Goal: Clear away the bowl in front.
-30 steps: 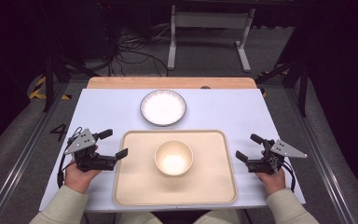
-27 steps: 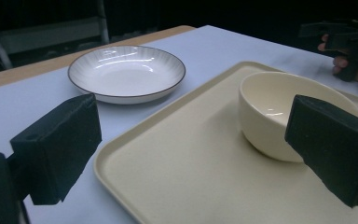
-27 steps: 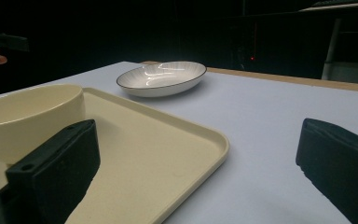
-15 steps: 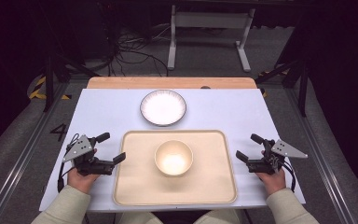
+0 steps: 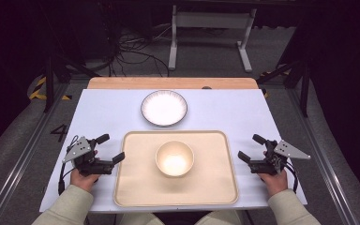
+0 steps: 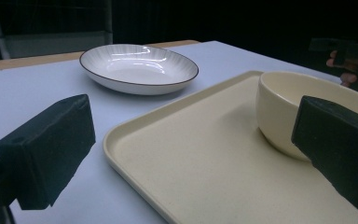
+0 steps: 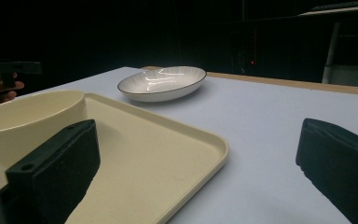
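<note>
A cream bowl (image 5: 174, 158) stands in the middle of a cream tray (image 5: 136, 187) at the table's near side. Just left of the tray, my left gripper (image 5: 111, 148) is open; its jaws have just been opening a little wider, and they grip nothing. In the left gripper view the left gripper (image 6: 193, 154) frames the tray's corner (image 6: 135, 140) and the bowl (image 6: 289, 107). Off the tray's right edge, my right gripper (image 5: 248, 147) is open and empty. The right gripper view shows the right gripper (image 7: 198, 163), with the tray (image 7: 168, 140) and bowl (image 7: 32, 116) at its left.
A white plate with a dark rim (image 5: 164, 108) lies beyond the tray, empty; it also shows as the plate (image 6: 139, 67) and the plate (image 7: 163, 83). The white table top (image 5: 108, 108) ends in a wooden strip (image 5: 122, 83) at the far edge. Dark floor and a metal stand lie behind.
My left gripper has sunk toward the table and drifted slightly nearer the person. The right gripper, bowl, tray and plate have kept their places.
</note>
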The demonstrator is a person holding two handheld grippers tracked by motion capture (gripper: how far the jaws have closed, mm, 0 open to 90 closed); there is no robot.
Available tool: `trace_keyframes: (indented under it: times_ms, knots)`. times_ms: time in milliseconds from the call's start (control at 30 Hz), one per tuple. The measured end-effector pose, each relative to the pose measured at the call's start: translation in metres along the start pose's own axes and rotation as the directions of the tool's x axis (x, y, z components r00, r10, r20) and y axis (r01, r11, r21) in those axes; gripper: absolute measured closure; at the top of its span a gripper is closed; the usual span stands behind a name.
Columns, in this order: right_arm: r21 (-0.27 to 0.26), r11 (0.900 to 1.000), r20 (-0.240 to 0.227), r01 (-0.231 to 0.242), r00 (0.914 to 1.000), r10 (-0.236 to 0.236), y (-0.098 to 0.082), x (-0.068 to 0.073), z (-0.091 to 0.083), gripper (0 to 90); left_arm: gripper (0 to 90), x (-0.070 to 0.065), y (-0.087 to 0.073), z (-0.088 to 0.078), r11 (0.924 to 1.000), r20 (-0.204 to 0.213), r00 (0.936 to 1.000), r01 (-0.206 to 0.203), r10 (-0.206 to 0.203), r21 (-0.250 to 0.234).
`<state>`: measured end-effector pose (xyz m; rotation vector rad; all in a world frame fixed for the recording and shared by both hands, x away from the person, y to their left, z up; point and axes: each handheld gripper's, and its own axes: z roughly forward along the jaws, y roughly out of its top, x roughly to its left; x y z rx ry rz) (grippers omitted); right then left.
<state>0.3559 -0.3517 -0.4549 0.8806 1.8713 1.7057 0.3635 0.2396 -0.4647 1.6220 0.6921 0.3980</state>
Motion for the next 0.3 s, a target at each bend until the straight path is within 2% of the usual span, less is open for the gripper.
trace_keyframes:
  times_ms: [67, 167, 300]
  knots:
    - [-0.001, 1.000, 0.002, 0.001, 1.0000, -0.001, 0.0000, -0.0001, -0.0002, 0.0, 0.1, 0.0011, -0.0007, -0.0009, 0.9999, -0.005, 0.9999, 0.013, -0.013, 0.004]
    - [-0.003, 1.000, 0.003, -0.001, 1.0000, 0.001, 0.0000, -0.0002, -0.0003, 0.0, 0.2, 0.0025, -0.0013, -0.0011, 0.9999, -0.014, 0.9998, 0.015, -0.015, 0.000]
    - [-0.003, 1.000, 0.005, 0.000, 1.0000, 0.000, 0.0001, -0.0001, -0.0002, 0.0, 0.4, 0.0010, -0.0015, 0.0000, 0.9998, -0.017, 0.9998, 0.007, -0.006, 0.020]
